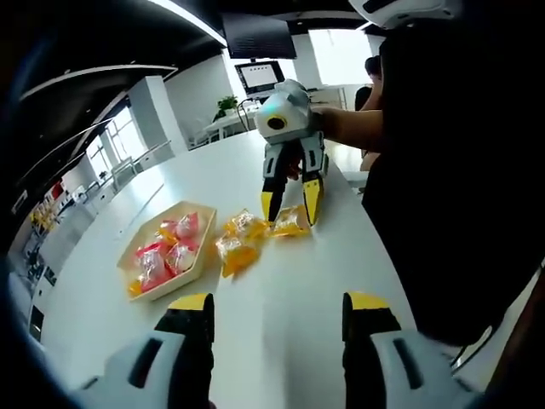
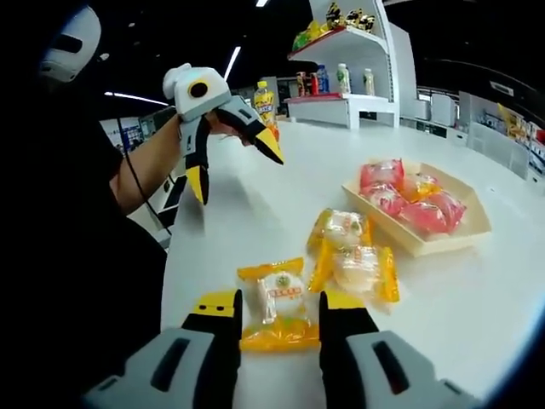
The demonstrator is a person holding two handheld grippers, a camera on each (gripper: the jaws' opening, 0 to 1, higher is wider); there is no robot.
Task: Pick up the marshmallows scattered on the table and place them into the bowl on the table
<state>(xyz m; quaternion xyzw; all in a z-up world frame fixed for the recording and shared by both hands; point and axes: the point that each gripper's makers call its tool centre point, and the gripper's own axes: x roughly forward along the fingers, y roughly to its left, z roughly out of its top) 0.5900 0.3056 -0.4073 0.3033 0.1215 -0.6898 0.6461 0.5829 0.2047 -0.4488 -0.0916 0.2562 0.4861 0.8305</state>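
A yellow-wrapped marshmallow packet (image 2: 279,328) lies on the white table (image 2: 255,221), and my right gripper (image 2: 279,302) is shut on it, one jaw against each side. In the left gripper view that right gripper (image 1: 290,207) points down over the same packet (image 1: 292,223). Two more yellow packets (image 2: 341,228) (image 2: 358,268) lie beside the wooden bowl (image 2: 426,243), which holds several pink packets (image 2: 400,200). My left gripper (image 1: 279,305) stands open over bare table near the front edge. In the right gripper view the left gripper (image 2: 235,173) hangs in the air, jaws apart.
The person's dark torso and bare forearm (image 1: 353,128) stand at the table's right edge. White shelves (image 2: 349,51) with bottles and snacks rise beyond the far end of the table. Desks and a screen (image 1: 260,75) lie past the opposite end.
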